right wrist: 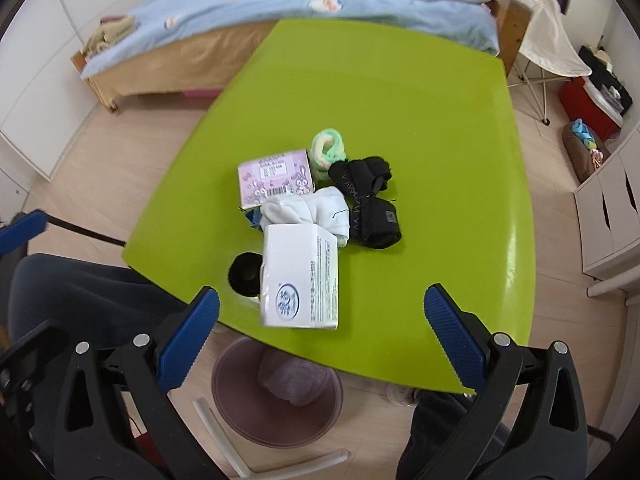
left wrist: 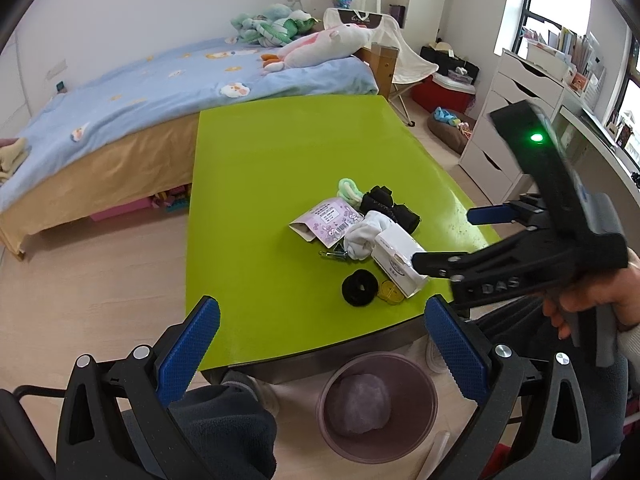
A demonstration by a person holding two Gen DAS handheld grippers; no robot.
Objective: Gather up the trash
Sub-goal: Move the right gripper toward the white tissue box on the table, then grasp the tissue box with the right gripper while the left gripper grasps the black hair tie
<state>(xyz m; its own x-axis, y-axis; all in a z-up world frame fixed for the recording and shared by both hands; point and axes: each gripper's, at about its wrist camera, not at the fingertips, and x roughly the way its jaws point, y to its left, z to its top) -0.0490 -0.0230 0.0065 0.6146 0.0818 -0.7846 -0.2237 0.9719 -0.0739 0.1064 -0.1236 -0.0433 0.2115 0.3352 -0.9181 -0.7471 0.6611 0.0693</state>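
A white box point(right wrist: 299, 276) lies near the front edge of the green table point(right wrist: 400, 100), just ahead of my open, empty right gripper point(right wrist: 320, 316). Behind it sit a white sock point(right wrist: 316, 208), a pink printed packet point(right wrist: 274, 178), black socks point(right wrist: 368, 200), a green-white scrunchie point(right wrist: 328, 148) and a black scrunchie point(right wrist: 244, 272). In the left wrist view the same pile shows: box point(left wrist: 396, 260), packet point(left wrist: 326, 222), black scrunchie point(left wrist: 359, 287), a yellow disc point(left wrist: 390, 292). My left gripper point(left wrist: 320, 328) is open and empty above the table's near edge. A pink bin point(left wrist: 376, 404) stands on the floor below.
The right gripper point(left wrist: 452, 240) reaches in from the right in the left wrist view. A bed point(left wrist: 140, 96) with plush toys stands behind the table, white drawers point(left wrist: 504, 120) to the right. My legs are under the table's edge. The bin also shows in the right wrist view point(right wrist: 276, 400).
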